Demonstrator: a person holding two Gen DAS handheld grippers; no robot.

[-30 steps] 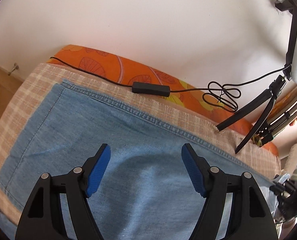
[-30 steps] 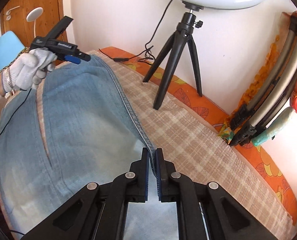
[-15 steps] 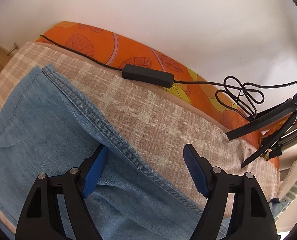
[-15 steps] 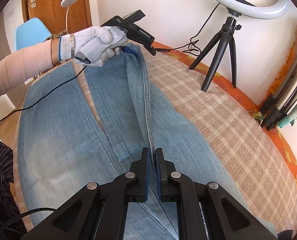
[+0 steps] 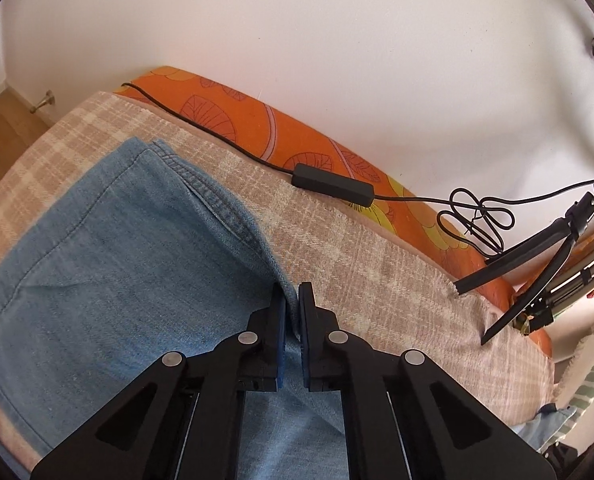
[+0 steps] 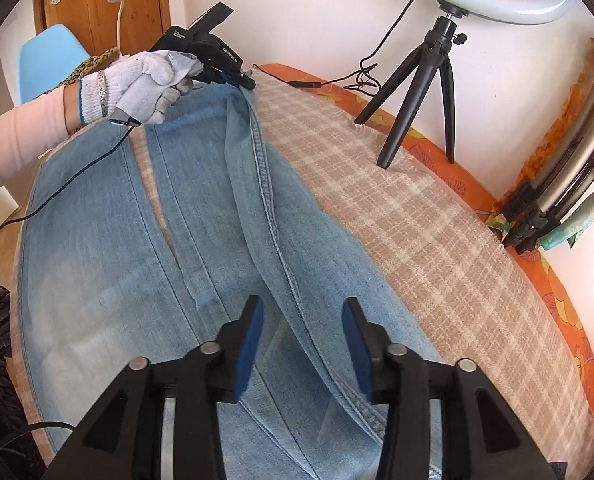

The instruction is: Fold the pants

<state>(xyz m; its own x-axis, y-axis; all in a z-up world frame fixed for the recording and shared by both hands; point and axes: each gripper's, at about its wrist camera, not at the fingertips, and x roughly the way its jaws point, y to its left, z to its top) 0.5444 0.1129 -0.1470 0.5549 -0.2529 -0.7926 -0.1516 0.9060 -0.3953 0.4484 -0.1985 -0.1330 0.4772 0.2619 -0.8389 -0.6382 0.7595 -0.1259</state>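
Left wrist view first: the left claw [image 5: 292, 300] has just snapped closed and is pinching the outer seam edge of the jeans [image 5: 109, 264], down toward the hem end of the leg nearest the wall. The jeans lie flat on the plaid blanket [image 5: 377, 264] covering the bed, with the orange sheet [image 5: 257, 120] showing along the wall-side edge. A black cable with its inline switch box [image 5: 333, 182] runs along that same edge, and it looks close enough to snag if the leg gets swung wide.

For the step I'd guess is up (folding the wall-side leg over the other one), lift that seam just enough to clear the blanket, carry it straight across toward the front edge of the bed, and keep tension even so the leg doesn't twist.

Right wrist view: the right claw [image 6: 303, 334] has just opened, its pads are spread with the seam running between them but not gripped. So only one end of that leg is held. I'd re-pinch near the waist before moving, otherwise the fold will skew.

This view shows what the other can't: both legs side by side with a strip of blanket between them, the gloved hand [image 6: 145, 84] working the left tool, and the ring light tripod [image 6: 421, 92] standing on the bed by the wall. The left view alone gives the close look at the pinch.
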